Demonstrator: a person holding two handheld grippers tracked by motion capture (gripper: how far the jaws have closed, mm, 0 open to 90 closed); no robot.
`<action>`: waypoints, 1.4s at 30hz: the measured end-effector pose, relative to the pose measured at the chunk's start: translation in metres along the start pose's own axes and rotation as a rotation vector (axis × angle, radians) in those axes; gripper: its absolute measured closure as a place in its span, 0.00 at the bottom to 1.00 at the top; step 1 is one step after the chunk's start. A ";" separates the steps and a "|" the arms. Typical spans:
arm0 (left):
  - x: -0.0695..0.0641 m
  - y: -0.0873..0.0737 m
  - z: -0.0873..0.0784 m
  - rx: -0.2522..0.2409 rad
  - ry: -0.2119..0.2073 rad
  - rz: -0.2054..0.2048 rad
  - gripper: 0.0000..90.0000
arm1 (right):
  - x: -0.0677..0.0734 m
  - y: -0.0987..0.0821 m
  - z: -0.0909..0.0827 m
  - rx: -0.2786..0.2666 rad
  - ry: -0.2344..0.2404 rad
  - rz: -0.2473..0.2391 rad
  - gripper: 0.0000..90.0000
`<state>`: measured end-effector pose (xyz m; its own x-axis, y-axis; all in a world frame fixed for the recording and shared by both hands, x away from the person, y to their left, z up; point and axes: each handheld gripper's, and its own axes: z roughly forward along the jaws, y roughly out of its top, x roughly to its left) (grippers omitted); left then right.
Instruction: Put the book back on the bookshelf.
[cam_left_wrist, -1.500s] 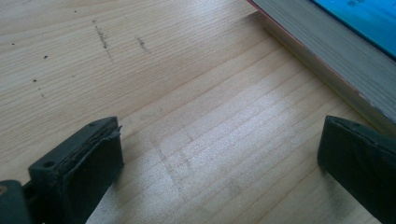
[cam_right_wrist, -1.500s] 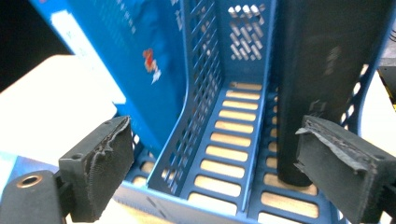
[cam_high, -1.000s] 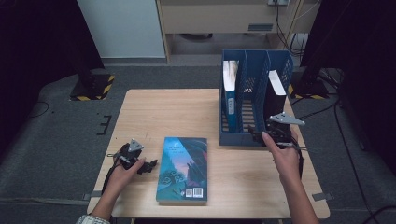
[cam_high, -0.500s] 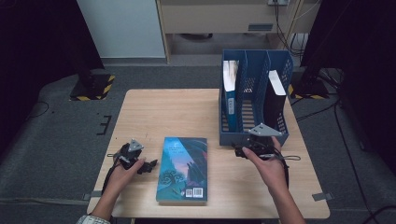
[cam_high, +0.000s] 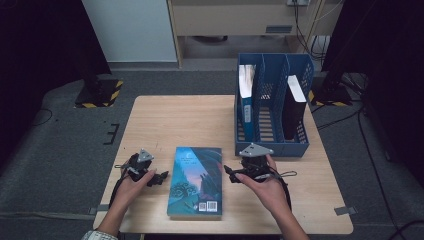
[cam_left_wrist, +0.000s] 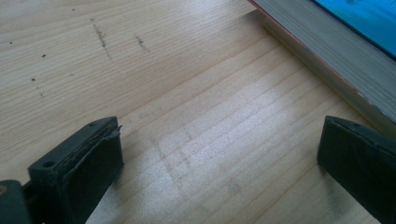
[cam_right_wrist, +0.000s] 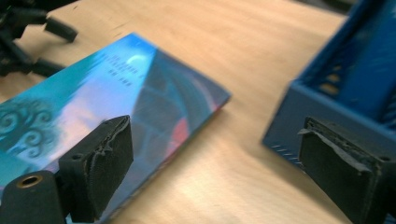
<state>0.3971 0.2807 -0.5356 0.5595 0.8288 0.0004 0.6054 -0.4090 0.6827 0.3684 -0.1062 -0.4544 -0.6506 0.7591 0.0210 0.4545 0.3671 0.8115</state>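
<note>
A book with a teal and blue cover (cam_high: 195, 180) lies flat near the table's front edge. My left gripper (cam_high: 159, 178) rests on the wood just left of it, pointing at its page edge (cam_left_wrist: 327, 51). Its jaws are open (cam_left_wrist: 219, 158) over bare wood. My right gripper (cam_high: 229, 174) sits low at the book's right side, pointing left. Its jaws have just been opening and stand wide (cam_right_wrist: 215, 158) with nothing between them, one over the cover (cam_right_wrist: 116, 102) and the other near the blue rack (cam_right_wrist: 336, 88).
A blue three-slot file rack (cam_high: 272, 145) stands at the table's back right. A blue-spined book (cam_high: 246, 100) stands in its left slot and a black one (cam_high: 292, 107) in its right slot. The wooden tabletop (cam_high: 180, 120) stretches behind the flat book.
My right hand has moved left and down, from in front of the rack to the flat book's right edge. The left hand and the book have stayed put.
</note>
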 end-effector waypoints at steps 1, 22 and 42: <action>0.000 0.001 -0.001 0.015 -0.005 0.002 0.00 | 0.003 -0.001 0.003 0.005 0.007 -0.008 0.12; -0.037 0.023 -0.029 -0.107 -0.173 0.025 0.16 | 0.037 -0.019 0.044 0.151 0.183 -0.064 0.13; -0.055 0.021 -0.015 -0.052 -0.288 0.025 0.23 | 0.033 -0.030 0.056 0.226 0.274 0.026 0.14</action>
<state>0.3706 0.2316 -0.5106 0.7159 0.6731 -0.1854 0.5643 -0.4016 0.7213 0.3668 -0.0621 -0.5110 -0.7623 0.6086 0.2204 0.5761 0.4827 0.6597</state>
